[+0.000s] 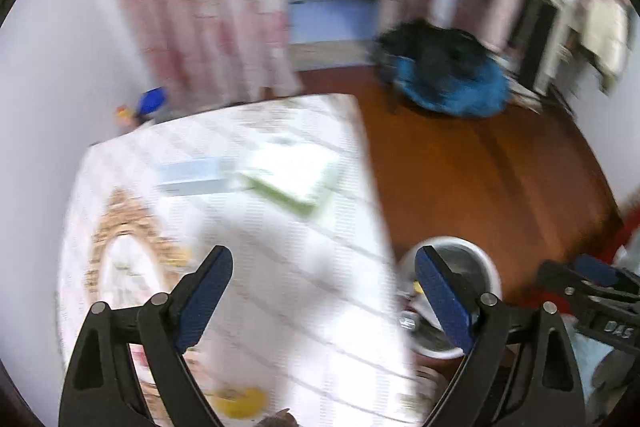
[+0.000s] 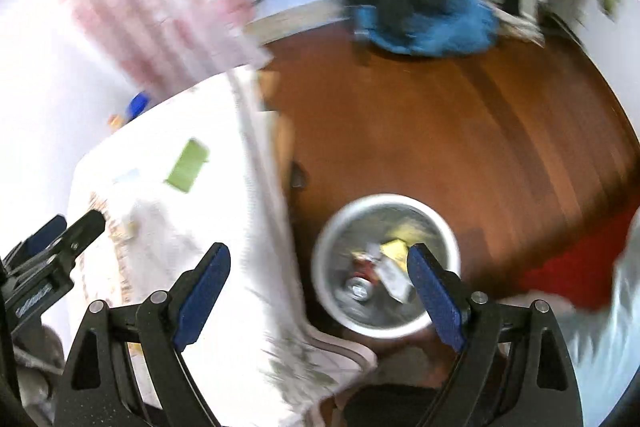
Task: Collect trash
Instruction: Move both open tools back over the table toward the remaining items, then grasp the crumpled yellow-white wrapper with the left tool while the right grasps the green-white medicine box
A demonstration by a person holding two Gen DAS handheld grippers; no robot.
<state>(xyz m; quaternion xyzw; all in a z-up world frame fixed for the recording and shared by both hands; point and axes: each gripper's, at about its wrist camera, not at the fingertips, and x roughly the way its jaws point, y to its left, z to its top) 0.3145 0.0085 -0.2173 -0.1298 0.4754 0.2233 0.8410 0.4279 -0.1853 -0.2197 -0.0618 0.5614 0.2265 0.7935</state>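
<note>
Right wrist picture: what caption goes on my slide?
Open right gripper above a white trash bin holding a can and scraps.

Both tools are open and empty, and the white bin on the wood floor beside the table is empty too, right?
Not quite. The bin already holds trash, a can and some wrappers, as the right wrist view shows. The rest stands: both the left tool and the right tool are open and empty.

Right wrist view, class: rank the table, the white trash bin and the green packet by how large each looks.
1. Table, largest by far.
2. White trash bin.
3. Green packet, smallest.

The fisheye lens and differing nearness to the camera skew this, so it ranks apparent size only.
</note>
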